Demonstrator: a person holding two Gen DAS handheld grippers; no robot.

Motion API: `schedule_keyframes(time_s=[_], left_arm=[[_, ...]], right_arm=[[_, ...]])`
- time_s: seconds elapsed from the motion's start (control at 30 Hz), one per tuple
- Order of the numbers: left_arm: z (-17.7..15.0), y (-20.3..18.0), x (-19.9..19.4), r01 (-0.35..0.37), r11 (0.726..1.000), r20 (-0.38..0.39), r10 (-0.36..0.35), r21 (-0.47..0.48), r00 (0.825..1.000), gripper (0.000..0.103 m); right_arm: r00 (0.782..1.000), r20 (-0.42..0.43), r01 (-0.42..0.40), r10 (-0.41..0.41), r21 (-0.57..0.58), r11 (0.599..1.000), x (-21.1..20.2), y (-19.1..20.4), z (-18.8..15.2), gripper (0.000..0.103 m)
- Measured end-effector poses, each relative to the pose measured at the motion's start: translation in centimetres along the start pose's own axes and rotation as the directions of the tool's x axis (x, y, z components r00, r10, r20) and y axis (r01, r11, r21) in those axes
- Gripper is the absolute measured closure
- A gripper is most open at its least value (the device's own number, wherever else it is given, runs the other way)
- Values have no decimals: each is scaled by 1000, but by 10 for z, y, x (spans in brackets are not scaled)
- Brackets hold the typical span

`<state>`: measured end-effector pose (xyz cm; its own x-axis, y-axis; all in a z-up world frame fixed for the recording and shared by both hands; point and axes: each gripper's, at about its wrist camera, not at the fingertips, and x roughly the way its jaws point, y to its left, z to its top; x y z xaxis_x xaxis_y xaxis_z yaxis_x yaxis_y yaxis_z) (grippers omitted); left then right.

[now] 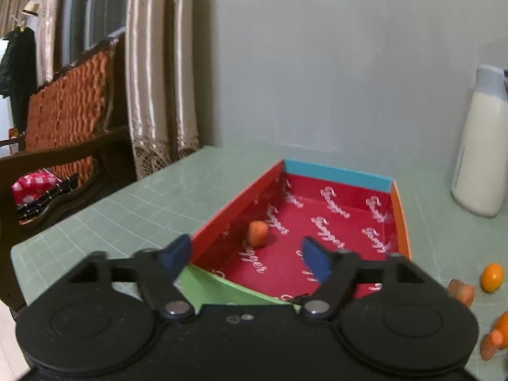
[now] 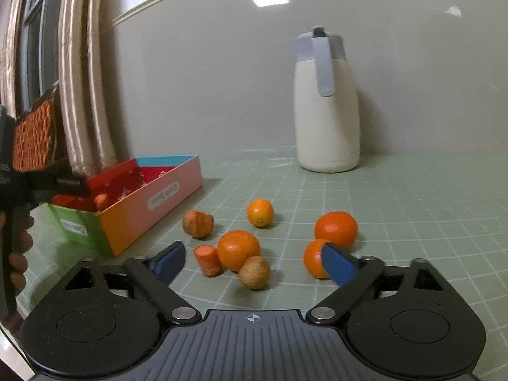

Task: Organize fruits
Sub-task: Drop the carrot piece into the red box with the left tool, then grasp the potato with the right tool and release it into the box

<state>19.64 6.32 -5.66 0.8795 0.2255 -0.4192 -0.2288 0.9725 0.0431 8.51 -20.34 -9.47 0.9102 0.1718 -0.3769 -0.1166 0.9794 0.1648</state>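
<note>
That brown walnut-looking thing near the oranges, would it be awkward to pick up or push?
The walnut looks round, so a nudge would probably send it rolling across the green mat. Its surface seems rough rather than glossy, so it may slip less than the big orange it sits right against. It looks small beside the open right claw, so probably light.

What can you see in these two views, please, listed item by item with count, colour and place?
box: one, multicoloured with red inside, left on the mat
carrot pieces: three, orange; one inside the box, two on the mat
oranges: three, orange, mid-mat
small citrus: one, yellow-orange, behind them
walnut: one, tan, nearest
jug: one, cream with grey lid, by the wall
mat: one, green, gridded
chair: one, dark wood with orange back, left
left gripper: open, over the box
right gripper: open, empty
</note>
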Motion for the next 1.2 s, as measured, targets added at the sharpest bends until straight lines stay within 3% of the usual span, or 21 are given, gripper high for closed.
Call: schedule_keyframes(time_s=[0.03,0.2,0.3,0.5,0.57,0.6,0.83,1.0,1.2], left_arm=[[-1,2,-5,-1,1000,10,1,-4,1000,28],[-1,20,-17,-4,999,10,4,-45,1000,28],[-3,32,-27,-20,997,19,22,-70,1000,25],[-8,51,-40,-50,995,17,52,-82,999,25],[-10,57,-45,-48,995,9,49,-86,999,25],[-11,59,-47,-48,995,6,49,-87,999,24],[-22,76,-67,-44,993,-4,44,-114,999,21],[-30,92,-77,-56,985,-15,54,-166,998,20],[-35,113,-84,-97,970,-29,93,-222,995,19]], right_arm=[[1000,-12,-5,5,2,1000,3,0,0,31],[999,-49,-11,13,43,999,13,-4,0,36],[997,-73,-9,12,51,999,19,-5,0,56],[995,-101,8,-1,73,997,27,-9,-1,57],[994,-111,7,2,83,997,31,-9,-2,66],[993,-122,4,5,80,997,34,-8,-3,78],[995,-98,10,-4,61,998,31,-2,-6,78],[998,-12,-54,55,49,997,15,11,4,78],[986,63,-155,154,10,988,8,47,25,78]])
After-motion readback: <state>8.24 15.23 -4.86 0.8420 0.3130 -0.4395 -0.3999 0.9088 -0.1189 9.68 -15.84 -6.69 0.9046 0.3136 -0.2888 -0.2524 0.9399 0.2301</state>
